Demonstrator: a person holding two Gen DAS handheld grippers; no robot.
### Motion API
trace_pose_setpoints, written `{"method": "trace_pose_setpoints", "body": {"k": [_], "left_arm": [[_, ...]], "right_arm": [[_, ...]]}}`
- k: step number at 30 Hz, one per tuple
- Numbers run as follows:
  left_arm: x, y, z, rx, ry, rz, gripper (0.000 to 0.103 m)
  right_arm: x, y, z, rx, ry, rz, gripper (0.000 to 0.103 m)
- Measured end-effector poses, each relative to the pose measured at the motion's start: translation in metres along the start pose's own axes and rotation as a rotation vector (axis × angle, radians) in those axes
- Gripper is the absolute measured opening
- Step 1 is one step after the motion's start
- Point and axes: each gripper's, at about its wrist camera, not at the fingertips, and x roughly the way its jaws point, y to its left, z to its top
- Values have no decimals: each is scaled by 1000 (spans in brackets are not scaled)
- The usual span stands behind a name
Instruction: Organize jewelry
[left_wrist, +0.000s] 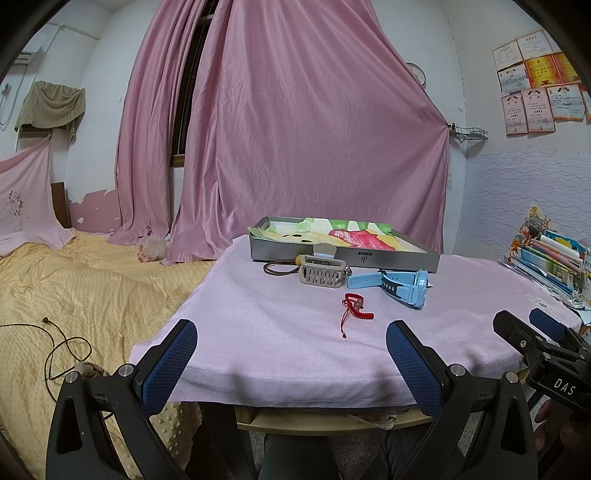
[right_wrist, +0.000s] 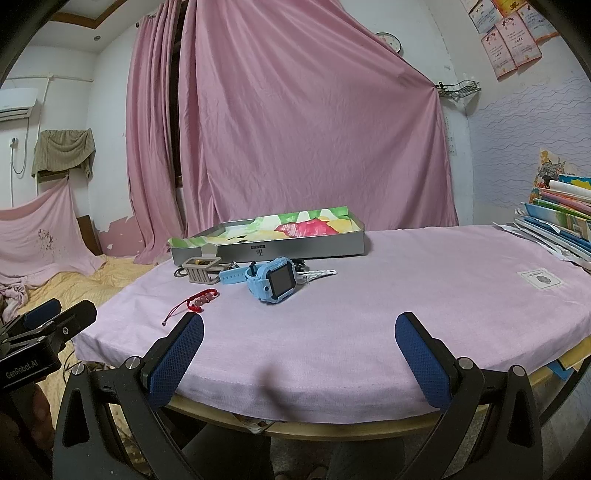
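- Nothing is picked up yet; I would judge this the opening step, with both tools held back at the near edge of the tabletop (right_wrist: 424, 291), which is draped in pink cloth.
- The left gripper (left_wrist: 291, 343) has its blue fingers (left_wrist: 173, 365) spread wide with only cloth between them. The right gripper (right_wrist: 299, 339) is spread just as wide and holds nothing either.
- The jewelry lies loose toward the far side. The red bracelet (left_wrist: 356, 306) is the nearest piece, alone on the cloth, with its cord trailing toward the near edge.
- Beyond it the blue watch (right_wrist: 271, 280) rests on its side, screen facing the right camera, strap stretched out to the left.
- Left of the watch sits a beige clip (left_wrist: 322, 272), with a dark hair tie (left_wrist: 275, 267) just beside it. Something like keys peeks out behind the watch; I cannot tell more.
- The grey tray (left_wrist: 399, 258) stands behind them all, lined with bright patterned paper, and looks empty of jewelry. It is probably where the pieces belong.
- The bracelet looks the likeliest first target, lying almost straight ahead of the left gripper.
- That would call for a forward reach, a drop to the cloth, and a close on the beaded loop rather than the thin cord.
- The cloth could bunch under the fingers, so a light touch seems wise.
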Motion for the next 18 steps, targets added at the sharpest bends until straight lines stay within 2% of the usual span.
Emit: {"method": "trace_pose_setpoints", "body": {"k": [18], "left_arm": [[2,1,0,-1,2,-1,103]], "right_arm": [[2,1,-3,2,1,-1,102]]}}
